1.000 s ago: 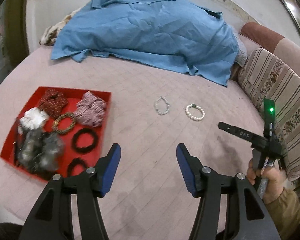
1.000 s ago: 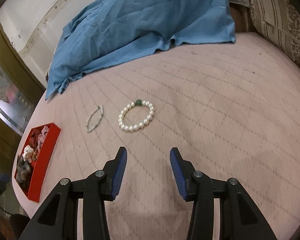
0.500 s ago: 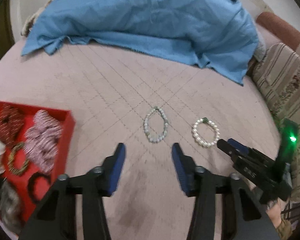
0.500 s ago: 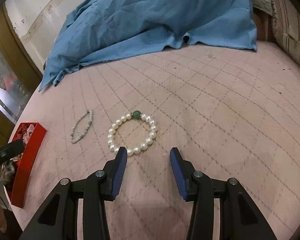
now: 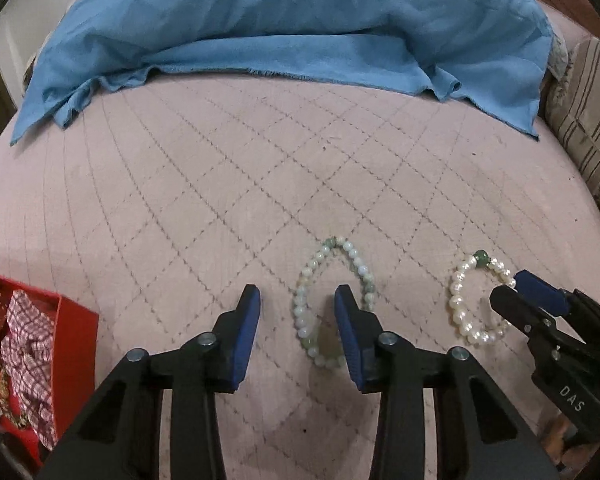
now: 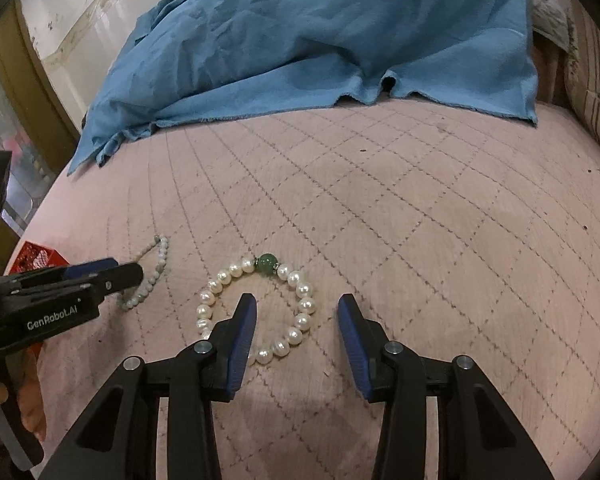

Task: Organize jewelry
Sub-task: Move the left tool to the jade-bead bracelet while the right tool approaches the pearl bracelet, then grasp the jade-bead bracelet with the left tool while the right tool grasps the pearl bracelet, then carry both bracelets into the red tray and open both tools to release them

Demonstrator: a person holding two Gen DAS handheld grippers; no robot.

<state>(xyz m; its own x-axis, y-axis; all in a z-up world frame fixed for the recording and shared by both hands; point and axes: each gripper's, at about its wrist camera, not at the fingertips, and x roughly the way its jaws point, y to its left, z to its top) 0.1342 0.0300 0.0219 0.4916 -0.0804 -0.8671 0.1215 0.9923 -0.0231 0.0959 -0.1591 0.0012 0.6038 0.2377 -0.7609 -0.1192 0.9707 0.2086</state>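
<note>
**Bracelets under both of your hand-held grippers**

Bracelets lay side by side on the pink quilted bed point(image 5: 228, 184). Your left hand-held gripper point(image 5: 296, 312) stood released, its right finger inside the loop of the pale green bead bracelet point(image 5: 300, 312). Your right hand-held gripper point(image 6: 296, 320) was also spread apart, its left finger inside the ring of the pearl bracelet point(image 6: 300, 292). A red tray point(image 5: 74, 328) of scrunchies sat to the left, and a blue cloth point(image 6: 320, 36) lay beyond.
</note>
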